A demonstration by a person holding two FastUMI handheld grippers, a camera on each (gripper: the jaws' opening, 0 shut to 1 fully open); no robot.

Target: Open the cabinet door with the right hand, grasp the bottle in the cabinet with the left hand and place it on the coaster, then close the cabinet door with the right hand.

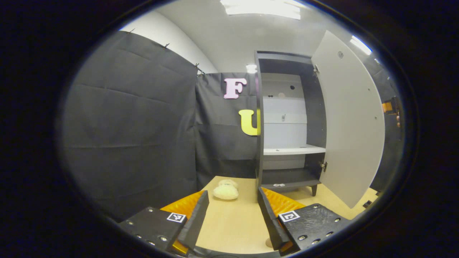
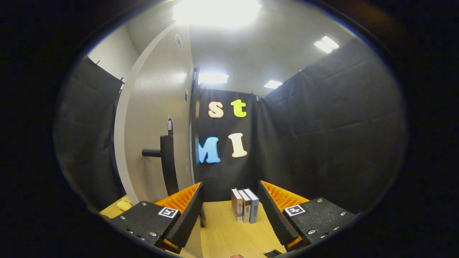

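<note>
Left gripper view, cabinet door [image 1: 349, 122] swung open, left gripper [image 1: 233, 222] and right gripper [image 2: 231, 218] spread, empty

In the left gripper view we look from low over the table [image 1: 229, 222], a little way back, straight at the open cabinet [image 1: 287, 125]. In the right gripper view we sit close beside the cabinet door [image 2: 157, 118], facing along its outer face toward the back wall. Both views share the door [image 1: 349, 122] and the tabletop [image 2: 229, 233].
</note>
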